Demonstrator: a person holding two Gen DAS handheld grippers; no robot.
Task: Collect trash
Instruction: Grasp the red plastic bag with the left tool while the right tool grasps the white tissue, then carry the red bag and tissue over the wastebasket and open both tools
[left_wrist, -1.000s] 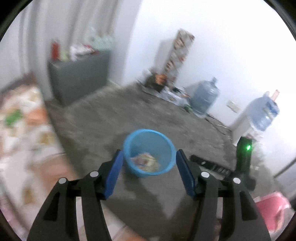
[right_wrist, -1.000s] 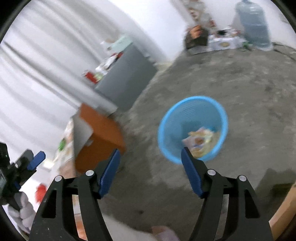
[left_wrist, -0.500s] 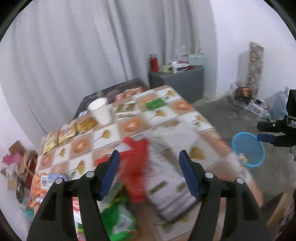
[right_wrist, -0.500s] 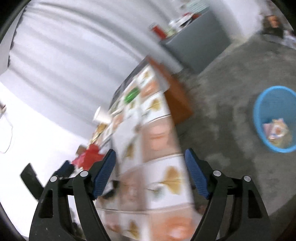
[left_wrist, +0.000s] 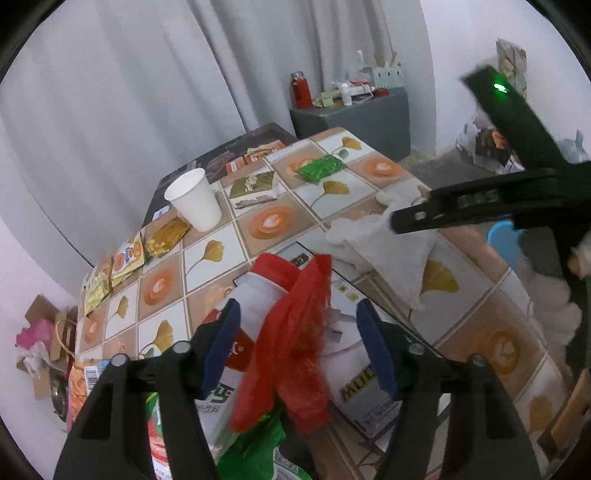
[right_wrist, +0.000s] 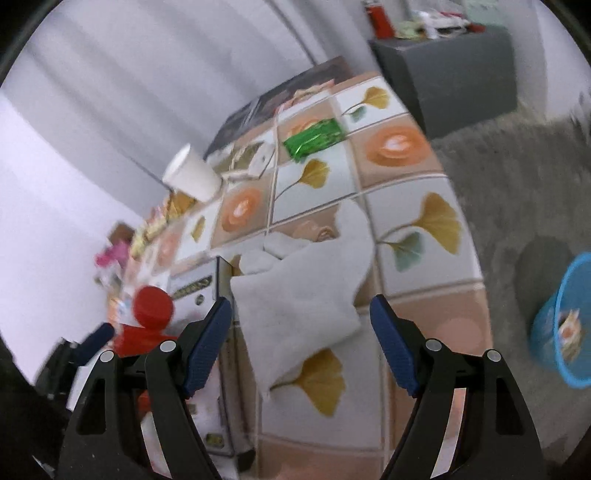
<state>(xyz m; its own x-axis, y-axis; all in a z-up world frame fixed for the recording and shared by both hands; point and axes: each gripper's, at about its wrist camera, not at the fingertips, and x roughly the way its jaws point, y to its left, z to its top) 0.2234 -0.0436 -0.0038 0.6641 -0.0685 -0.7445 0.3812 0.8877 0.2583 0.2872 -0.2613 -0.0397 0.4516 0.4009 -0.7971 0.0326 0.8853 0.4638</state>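
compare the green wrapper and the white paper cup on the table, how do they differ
The green wrapper lies flat on the tablecloth; the white paper cup stands upright on its base, mouth up. The wrapper is shiny, crinkled foil in bright green; the cup is plain matte white. The wrapper sits nearer the grey cabinet end of the table, the cup nearer the curtain side. Both rest apart from either gripper, untouched.
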